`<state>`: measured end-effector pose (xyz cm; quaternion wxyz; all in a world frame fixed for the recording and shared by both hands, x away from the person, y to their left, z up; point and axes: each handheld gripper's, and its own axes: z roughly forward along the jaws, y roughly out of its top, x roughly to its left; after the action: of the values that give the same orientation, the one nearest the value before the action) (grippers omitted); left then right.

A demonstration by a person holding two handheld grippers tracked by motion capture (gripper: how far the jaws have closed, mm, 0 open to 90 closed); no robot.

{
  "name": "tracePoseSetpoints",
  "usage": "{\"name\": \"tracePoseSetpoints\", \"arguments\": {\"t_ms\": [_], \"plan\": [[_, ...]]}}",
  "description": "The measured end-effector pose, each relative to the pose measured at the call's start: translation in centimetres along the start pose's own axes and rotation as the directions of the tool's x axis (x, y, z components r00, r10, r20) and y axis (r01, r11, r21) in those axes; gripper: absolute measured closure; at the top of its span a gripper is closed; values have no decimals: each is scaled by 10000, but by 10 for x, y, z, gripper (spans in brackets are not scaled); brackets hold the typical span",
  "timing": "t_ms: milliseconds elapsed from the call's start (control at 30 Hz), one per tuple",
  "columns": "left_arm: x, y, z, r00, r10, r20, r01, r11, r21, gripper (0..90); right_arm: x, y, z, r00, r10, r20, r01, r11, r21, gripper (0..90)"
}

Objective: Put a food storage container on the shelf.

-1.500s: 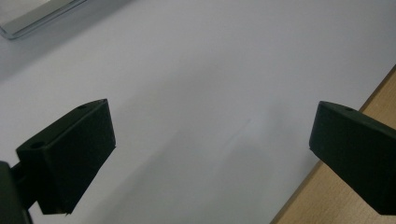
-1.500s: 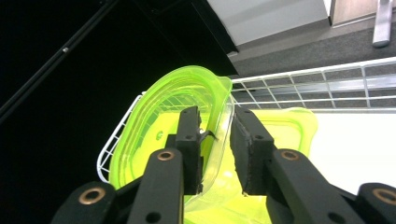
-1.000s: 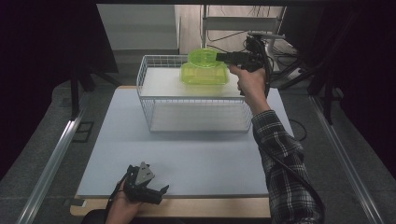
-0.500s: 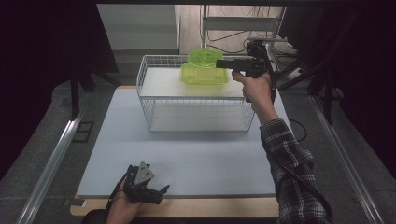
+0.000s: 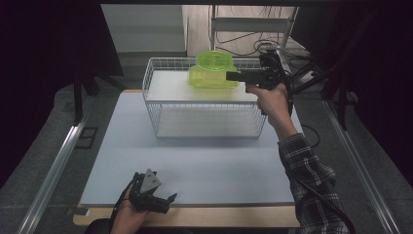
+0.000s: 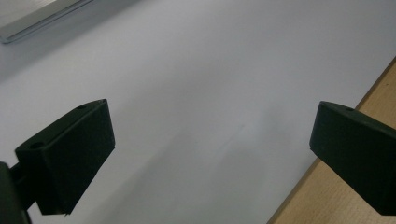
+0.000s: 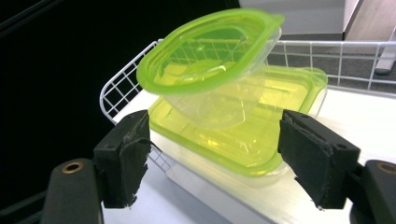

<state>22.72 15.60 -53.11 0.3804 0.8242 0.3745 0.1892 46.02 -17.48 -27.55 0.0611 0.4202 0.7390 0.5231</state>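
High view: the right gripper (image 5: 233, 76) is held level over the top of the white wire basket (image 5: 160, 105), its fingers just beside the right edge of the stacked green containers and apart from them. A second ago those fingers reached in over the containers; since then the hand has drawn back to the right and the fingers have just been opening, with nothing pressed between them. In the right gripper view the round lidded container (image 7: 212, 60) sits tilted on the flat rectangular container (image 7: 243, 135), both resting on the white board across the basket's top, toward its back. The left gripper (image 5: 163, 202) lies on the worktop (image 5: 219, 165) in front of the basket, near the front edge, fingers spread wide and empty, unmoved
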Motion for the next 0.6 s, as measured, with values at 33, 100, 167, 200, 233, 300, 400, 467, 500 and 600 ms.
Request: {"name": "tracePoseSetpoints", "arguments": {"t_ms": [33,100,167,200,233,300,400,467,500,600], "plan": [[0,0,0,10000,-23,71,23,10000,-79,0,0,-1,-1,10000,-11,-12,11,10000,21,250],[0,1,-1,9999,13,129,-11,9999,-166,0,0,-5,-3,10000,-62,-34,62,10000,20,241],[0,1,-1,9998,-39,215,43,9998,-189,0,-1,-8,-5,10000,-85,-43,86,10000,40,232],[0,1,-1,9996,-99,272,106,9997,-229,0,-1,-9,-5,9999,-118,-54,118,9999,53,226],[0,1,-2,9994,-162,311,170,9995,-270,0,-2,-11,-6,9999,-130,-60,131,9999,76,219],[0,1,-2,9988,-294,399,308,9989,-344,0,-2,-14,-7,9998,-166,-112,167,9998,117,209],[2,2,-3,9964,-593,611,618,9973,-402,0,-2,-19,-7,9995,-273,-153,277,9994,207,192],[2,2,-4,9947,-735,724,767,9961,-436,0,-1,-22,-7,9991,-390,-143,393,9989,241,182],[2,2,-4,9941,-777,755,811,9957,-440,0,-1,-24,-7,9989,-439,-171,444,9986,274,177],[2,2,-4,9935,-816,800,852,9955,-425,0,1,-30,-8,9981,-567,-249,574,9979,296,170]]}}
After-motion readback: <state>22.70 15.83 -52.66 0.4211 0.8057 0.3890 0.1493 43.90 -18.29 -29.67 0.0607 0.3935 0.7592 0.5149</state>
